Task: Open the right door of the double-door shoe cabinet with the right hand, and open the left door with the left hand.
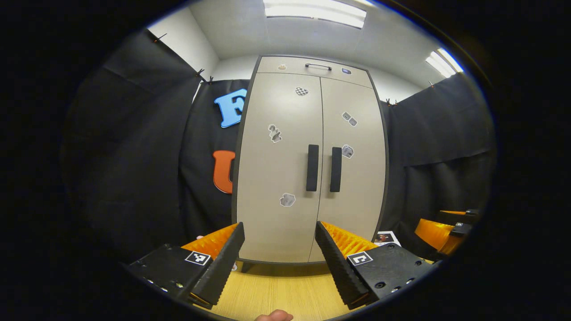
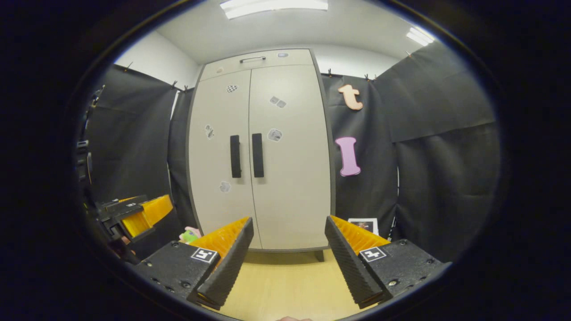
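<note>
A tall beige double-door shoe cabinet [image 1: 308,156] stands ahead with both doors shut. Two dark vertical handles sit side by side at the middle seam: the left handle [image 1: 312,167] and the right handle [image 1: 336,169]. In the right gripper view the same cabinet [image 2: 261,151] shows its left handle [image 2: 235,156] and right handle [image 2: 257,155]. My left gripper [image 1: 280,256] is open, well short of the doors, with nothing between its fingers. My right gripper [image 2: 289,256] is open too, also at a distance from the cabinet.
The cabinet has a top drawer with a small handle [image 1: 318,66] and stickers on the doors. A light wooden floor [image 1: 276,290] runs up to its base. Black cloth walls close in on both sides. A card [image 2: 363,224] leans at the cabinet's right foot.
</note>
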`<state>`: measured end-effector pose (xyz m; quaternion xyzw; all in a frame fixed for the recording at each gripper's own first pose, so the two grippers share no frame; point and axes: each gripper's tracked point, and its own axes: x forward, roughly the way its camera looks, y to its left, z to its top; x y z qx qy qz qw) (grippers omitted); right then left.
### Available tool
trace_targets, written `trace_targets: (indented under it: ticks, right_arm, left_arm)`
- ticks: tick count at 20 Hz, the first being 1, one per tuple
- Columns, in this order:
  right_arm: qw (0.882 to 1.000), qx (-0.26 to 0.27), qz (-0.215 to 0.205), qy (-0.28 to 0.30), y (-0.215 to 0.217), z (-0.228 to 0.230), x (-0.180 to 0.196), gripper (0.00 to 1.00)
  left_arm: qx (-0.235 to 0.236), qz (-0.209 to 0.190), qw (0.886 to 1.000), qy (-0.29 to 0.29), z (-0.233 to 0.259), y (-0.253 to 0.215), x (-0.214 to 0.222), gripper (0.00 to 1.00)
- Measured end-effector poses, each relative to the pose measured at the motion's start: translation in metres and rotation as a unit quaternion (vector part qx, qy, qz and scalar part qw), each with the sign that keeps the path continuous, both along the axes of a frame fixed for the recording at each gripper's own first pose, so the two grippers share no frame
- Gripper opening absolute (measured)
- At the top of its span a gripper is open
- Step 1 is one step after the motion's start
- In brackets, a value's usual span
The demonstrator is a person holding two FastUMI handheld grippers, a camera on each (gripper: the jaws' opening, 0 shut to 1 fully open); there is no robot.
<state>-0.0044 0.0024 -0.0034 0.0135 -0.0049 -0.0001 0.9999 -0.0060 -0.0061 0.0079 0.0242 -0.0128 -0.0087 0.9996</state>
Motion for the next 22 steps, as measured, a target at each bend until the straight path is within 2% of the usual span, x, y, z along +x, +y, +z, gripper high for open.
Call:
trace_targets:
  ticks: [1, 3, 4, 6, 7, 10, 13, 14, 17, 20, 21, 22]
  right_arm:
    - [1.000, 0.002, 0.001, 0.000, 0.001, 0.001, 0.000, 1.00]
    - [1.000, 0.006, -0.001, -0.005, 0.002, 0.008, 0.004, 1.00]
    - [1.000, 0.003, -0.006, -0.003, 0.002, 0.012, 0.009, 0.96]
    - [1.000, -0.008, -0.008, -0.002, 0.005, 0.023, 0.025, 1.00]
    - [1.000, -0.011, -0.004, -0.008, 0.010, 0.032, 0.036, 0.96]
    - [0.999, -0.016, 0.023, -0.019, 0.030, 0.057, 0.077, 0.96]
    - [0.999, 0.013, 0.047, -0.022, 0.051, 0.083, 0.124, 0.96]
    - [0.998, 0.021, 0.052, -0.022, 0.057, 0.093, 0.141, 1.00]
    - [0.999, 0.011, 0.036, -0.016, 0.063, 0.111, 0.197, 0.96]
    - [1.000, -0.005, 0.022, 0.002, 0.067, 0.111, 0.242, 0.96]
    - [1.000, -0.006, 0.018, 0.010, 0.068, 0.109, 0.252, 1.00]
    - [1.000, -0.004, 0.015, 0.013, 0.070, 0.108, 0.260, 1.00]
  left_arm:
    - [0.001, 0.000, 1.000, 0.000, 0.001, 0.000, 0.000, 0.95]
    - [0.005, -0.006, 1.000, 0.001, 0.002, -0.001, -0.002, 0.95]
    - [0.008, -0.012, 1.000, 0.002, 0.000, -0.004, -0.004, 0.95]
    - [0.009, -0.020, 1.000, 0.003, -0.001, -0.006, -0.008, 0.95]
    - [0.008, -0.021, 1.000, -0.001, 0.000, -0.006, -0.012, 0.95]
    - [0.006, -0.027, 1.000, -0.001, -0.003, -0.003, -0.021, 0.95]
    - [0.011, -0.022, 1.000, -0.001, -0.009, -0.001, -0.030, 0.95]
    - [0.011, -0.022, 1.000, 0.001, -0.012, 0.000, -0.034, 0.95]
    - [0.012, -0.023, 1.000, 0.010, -0.019, 0.005, -0.041, 0.95]
    - [0.016, -0.017, 1.000, 0.016, -0.025, 0.013, -0.041, 0.95]
    - [0.016, -0.013, 1.000, 0.019, -0.025, 0.016, -0.041, 0.95]
    - [0.016, -0.008, 1.000, 0.021, -0.026, 0.020, -0.040, 0.95]
